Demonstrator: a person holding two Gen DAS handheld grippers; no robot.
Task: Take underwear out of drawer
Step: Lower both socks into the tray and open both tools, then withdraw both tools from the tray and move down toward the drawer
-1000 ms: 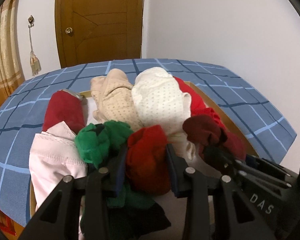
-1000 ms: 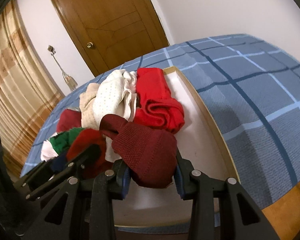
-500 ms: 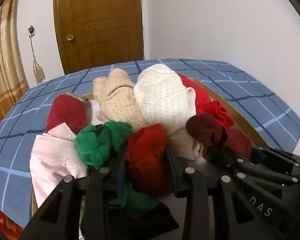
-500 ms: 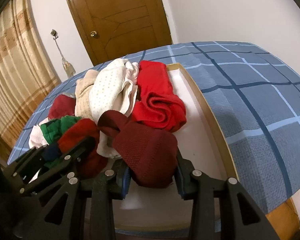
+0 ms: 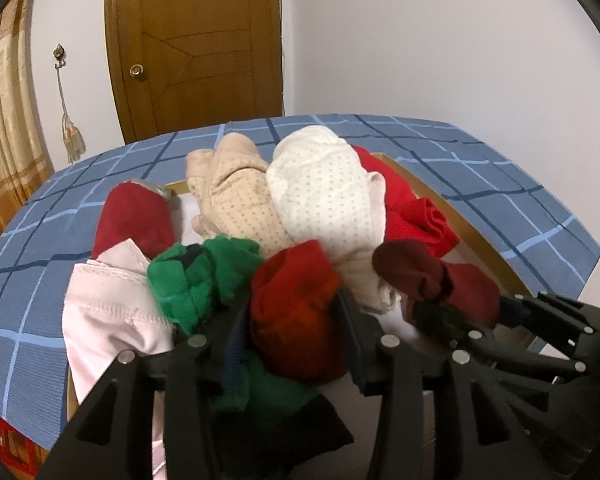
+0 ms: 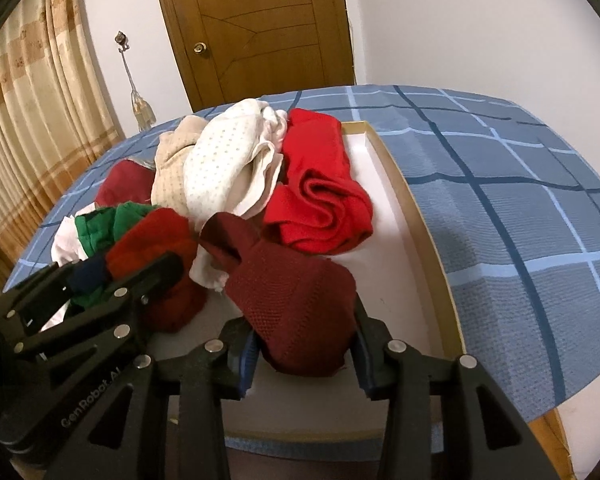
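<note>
A shallow wooden drawer point(image 6: 414, 200) with a white floor lies on a blue checked bed and holds a heap of underwear. My left gripper point(image 5: 292, 314) has a red bundle point(image 5: 292, 276) filling the gap between its pads, which still touch it as the jaws are opening. My right gripper point(image 6: 300, 326) grips a dark maroon mesh piece point(image 6: 296, 292), and its jaws are opening too. In each view the other gripper appears beside mine: the right gripper point(image 5: 464, 306) and the left gripper point(image 6: 134, 266).
More pieces lie in the drawer: bright red point(image 6: 320, 200), white dotted point(image 5: 324, 196), beige dotted point(image 5: 236, 196), green point(image 5: 196, 272), pale pink point(image 5: 108, 304), dark red point(image 5: 136, 212) and black point(image 5: 300, 428). Beyond the blue bedcover point(image 6: 520, 200) are a wooden door point(image 5: 196, 48) and curtains point(image 6: 32, 120).
The left jaws stand a little wider around the red bundle. The right wrist has rolled, so its view sits more level. Both hands stayed almost in place.
</note>
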